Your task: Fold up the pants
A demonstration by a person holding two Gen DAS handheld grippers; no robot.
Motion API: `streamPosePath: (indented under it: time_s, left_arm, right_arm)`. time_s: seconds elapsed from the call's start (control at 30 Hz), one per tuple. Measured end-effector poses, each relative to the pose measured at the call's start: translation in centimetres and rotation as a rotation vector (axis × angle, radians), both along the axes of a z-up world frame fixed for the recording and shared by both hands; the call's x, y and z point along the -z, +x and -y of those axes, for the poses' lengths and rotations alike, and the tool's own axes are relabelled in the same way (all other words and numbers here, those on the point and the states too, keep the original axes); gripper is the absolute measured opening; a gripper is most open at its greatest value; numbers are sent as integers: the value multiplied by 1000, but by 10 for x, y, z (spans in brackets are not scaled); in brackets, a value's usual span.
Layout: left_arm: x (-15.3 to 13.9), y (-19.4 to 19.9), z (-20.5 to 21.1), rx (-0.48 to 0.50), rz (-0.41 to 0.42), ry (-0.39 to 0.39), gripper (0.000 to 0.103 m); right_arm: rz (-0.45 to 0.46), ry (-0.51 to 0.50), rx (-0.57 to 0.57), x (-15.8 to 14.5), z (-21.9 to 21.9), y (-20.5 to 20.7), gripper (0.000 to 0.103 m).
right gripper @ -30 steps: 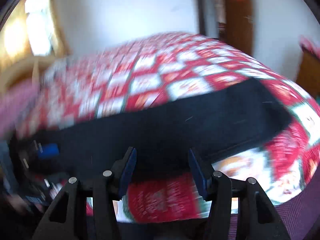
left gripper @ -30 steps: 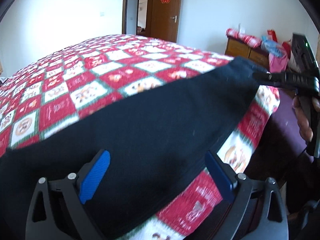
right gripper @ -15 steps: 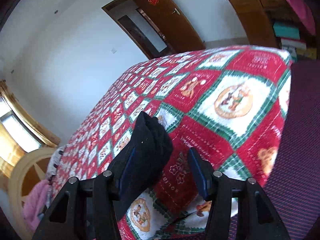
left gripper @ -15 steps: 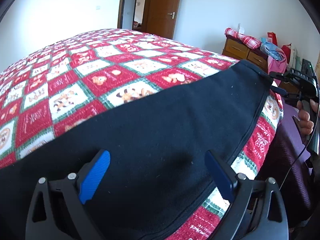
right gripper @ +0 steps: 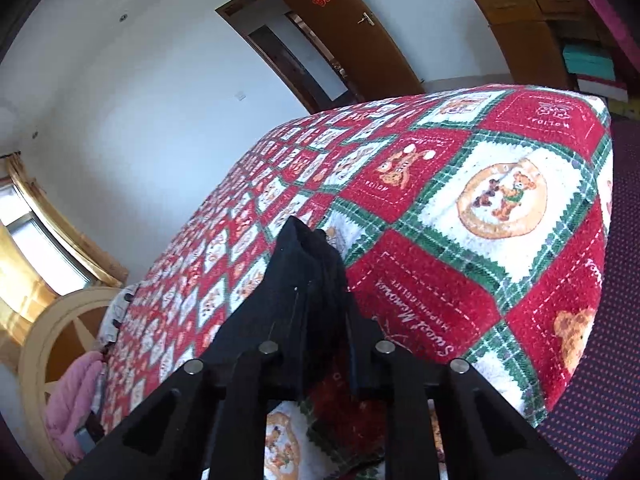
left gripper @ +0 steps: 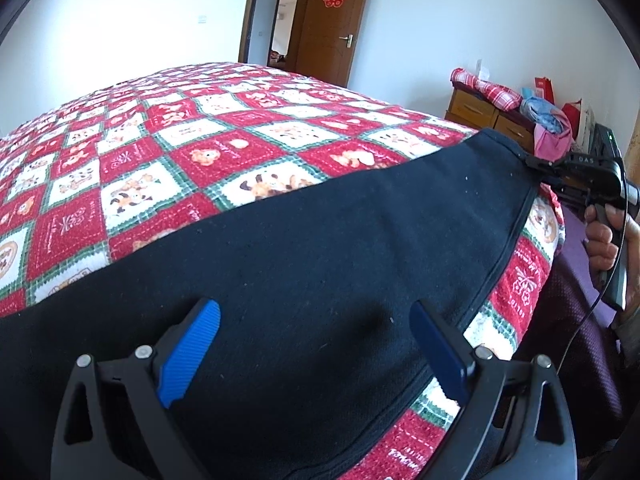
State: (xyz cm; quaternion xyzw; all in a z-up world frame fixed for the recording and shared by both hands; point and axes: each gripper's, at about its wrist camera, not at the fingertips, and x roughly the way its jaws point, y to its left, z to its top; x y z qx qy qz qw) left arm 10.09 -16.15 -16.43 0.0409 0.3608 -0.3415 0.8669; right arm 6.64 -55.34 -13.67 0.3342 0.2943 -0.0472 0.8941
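Left gripper [left gripper: 314, 354] agape, right gripper [right gripper: 320, 320] closing.

White walls [left gripper: 120, 20] enclosed a bed under a red, white and green patchwork quilt [left gripper: 180, 152]. A brown wooden door [left gripper: 334, 20] stood open; a wooden dresser [left gripper: 484, 114] stood right, and daylight entered a gold-framed window [right gripper: 36, 240]

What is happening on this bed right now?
A person is folding dark pants spread along the near edge of a quilt-covered bed. The right hand-held gripper is closing on one bunched end of the pants, with the cloth between its jaws. The left hand-held gripper hovers open over the flat middle of the pants and grips nothing. No fold has been made yet.
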Motion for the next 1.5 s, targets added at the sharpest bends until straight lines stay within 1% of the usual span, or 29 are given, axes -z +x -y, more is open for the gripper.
streamPosePath:
  time_s: [0.1, 0.23, 0.3, 0.4, 0.43, 0.5, 0.6, 0.67, 0.77, 0.97, 1.07, 1.17, 1.27, 1.33, 1.5]
  left_arm:
    - [-2, 3, -6, -11, -21, -22, 98]
    - [-4, 8, -18, -43, -56, -51, 98]
    - [-6, 9, -26, -62, -63, -67, 98]
    - [-9, 10, -41, -93, -67, -93, 98]
    - [-9, 10, -47, -107, -66, -101, 98]
    - [-9, 10, -61, -137, -74, -118, 98]
    - [-8, 10, -80, -176, -79, -137, 98]
    - [-7, 10, -89, -198, -84, -142, 98]
    - [-9, 8, -104, -231, -74, -148, 98]
    - [-18, 2, -136, -303, -30, -146, 98]
    - [-18, 1, -144, -321, -27, -154, 98]
    - [-15, 1, -150, -332, -30, -158, 98]
    - [-13, 2, -153, -340, -32, -158, 98]
    - [-11, 2, -156, -347, -38, -160, 98]
    - [-14, -1, -166, -384, -14, -158, 98]
  right_arm:
    - [34, -28, -17, -9, -6, -3, 13]
    - [73, -143, -62, -29, -31, -6, 13]
    - [104, -246, -115, -46, -58, -7, 12]
    - [151, -373, -212, -66, -102, -9, 12]
    - [161, -401, -239, -69, -113, -11, 12]
    - [191, -440, -335, -79, -147, -8, 12]
    - [201, -490, -444, -82, -192, -4, 12]
    - [200, -506, -519, -78, -222, 1, 12]
    - [180, -490, -612, -65, -261, 9, 12]
    - [125, -490, -746, -34, -324, 23, 12]
    - [89, -483, -804, -15, -347, 27, 12]
    - [67, -507, -848, -2, -366, 24, 12]
    - [66, -531, -872, 1, -379, 24, 12]
    - [61, -530, -884, 1, -386, 27, 12]
    - [39, -533, -904, 12, -402, 30, 12]
